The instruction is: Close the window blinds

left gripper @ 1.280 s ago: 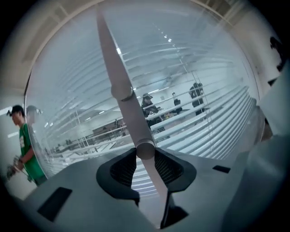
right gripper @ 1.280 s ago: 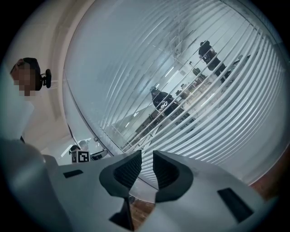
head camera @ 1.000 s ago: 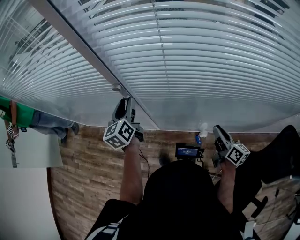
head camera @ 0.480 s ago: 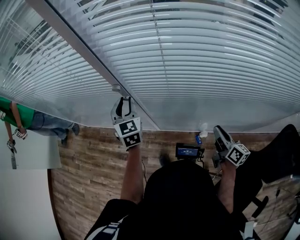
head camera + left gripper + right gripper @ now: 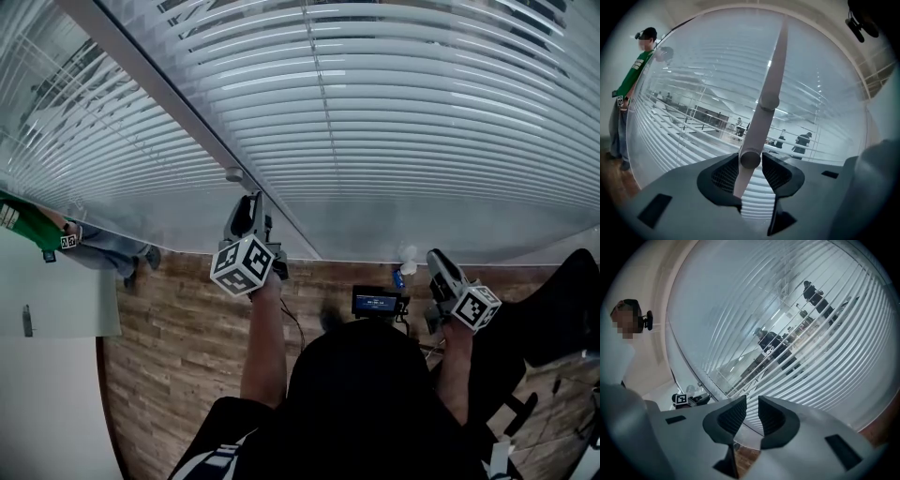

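The left gripper (image 5: 247, 208) is just easing its jaws apart, sitting loosely around the blind wand (image 5: 763, 123). The right gripper (image 5: 437, 260) is hanging slightly spread and empty, facing the blinds (image 5: 403, 122).

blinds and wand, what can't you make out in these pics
- Tilt wand: its top runs off the left gripper view's upper edge.
- Blinds: top rail cut off by the head view's upper edge.
- Small screen: print too small in the head view.
- Floor: much of it hidden by the person's head in the head view.
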`<state>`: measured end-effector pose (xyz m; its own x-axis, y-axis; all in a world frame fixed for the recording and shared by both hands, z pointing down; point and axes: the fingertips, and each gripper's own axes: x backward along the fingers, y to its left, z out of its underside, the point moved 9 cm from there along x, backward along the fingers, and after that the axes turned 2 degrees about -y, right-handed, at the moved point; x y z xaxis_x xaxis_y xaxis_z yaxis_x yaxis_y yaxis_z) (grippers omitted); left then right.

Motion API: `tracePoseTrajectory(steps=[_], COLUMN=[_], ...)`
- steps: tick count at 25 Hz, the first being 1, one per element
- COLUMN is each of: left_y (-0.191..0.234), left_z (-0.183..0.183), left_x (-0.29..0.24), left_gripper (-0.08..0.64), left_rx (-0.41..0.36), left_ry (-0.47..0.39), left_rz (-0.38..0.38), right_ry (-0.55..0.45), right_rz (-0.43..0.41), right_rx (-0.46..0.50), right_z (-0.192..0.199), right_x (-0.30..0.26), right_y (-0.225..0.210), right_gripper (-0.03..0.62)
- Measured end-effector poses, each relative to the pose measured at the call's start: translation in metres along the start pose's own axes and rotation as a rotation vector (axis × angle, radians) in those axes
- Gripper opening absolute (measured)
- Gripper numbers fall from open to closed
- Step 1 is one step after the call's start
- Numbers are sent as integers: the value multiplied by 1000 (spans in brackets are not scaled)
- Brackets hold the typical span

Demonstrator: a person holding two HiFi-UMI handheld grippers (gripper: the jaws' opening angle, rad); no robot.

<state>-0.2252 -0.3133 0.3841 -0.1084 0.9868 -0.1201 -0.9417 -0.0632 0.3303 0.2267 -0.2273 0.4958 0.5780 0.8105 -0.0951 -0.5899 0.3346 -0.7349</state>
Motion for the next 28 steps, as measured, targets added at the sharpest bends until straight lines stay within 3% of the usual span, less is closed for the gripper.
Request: tracePoseTrajectory(steps=[2, 4, 6, 9, 11, 13, 15, 16, 21, 23, 25, 28], left_y=[-1, -3, -9, -22, -26, -26, -25, -23, -11, -6, -2, -4], left_z=[0, -1, 0, 5, 6, 6, 5, 5, 2, 1, 0, 0], left_x=[-2, -2, -3, -6, -7, -9, -9, -9, 1, 1, -2, -4], left_gripper=[161, 138, 138, 138, 137, 138, 138, 138, 160, 161, 161, 143], left_rx=[-16, -100, -283, -657, -791, -834, -794, -737, -200, -69, -37, -143], left_ry=[12, 34, 68, 119, 139, 149, 139, 129, 61, 36, 31, 47], left_rz=[-6, -35, -86, -183, -215, -223, -205, -185, -66, -46, -47, -80], right_ry=[-2, -6, -7, -8, -6, -3, -1, 0, -1, -2, -4, -4], right_rz=[0, -4, 0, 9, 15, 15, 14, 13, 11, 12, 12, 17], right_rx=[0, 2, 3, 2, 3, 2, 2, 2, 3, 1, -5, -7], right_z=[0, 1, 1, 2, 2, 2, 2, 2, 2, 2, 2, 3], right_x=[0, 0, 1, 6, 6, 4, 3, 3, 3, 3, 4, 5], right_y=[-1, -3, -4, -7, -8, -7, -7, -6, -6, -7, -7, -6], right_gripper=[78, 78, 78, 78, 78, 78, 78, 78, 78, 78, 78, 78])
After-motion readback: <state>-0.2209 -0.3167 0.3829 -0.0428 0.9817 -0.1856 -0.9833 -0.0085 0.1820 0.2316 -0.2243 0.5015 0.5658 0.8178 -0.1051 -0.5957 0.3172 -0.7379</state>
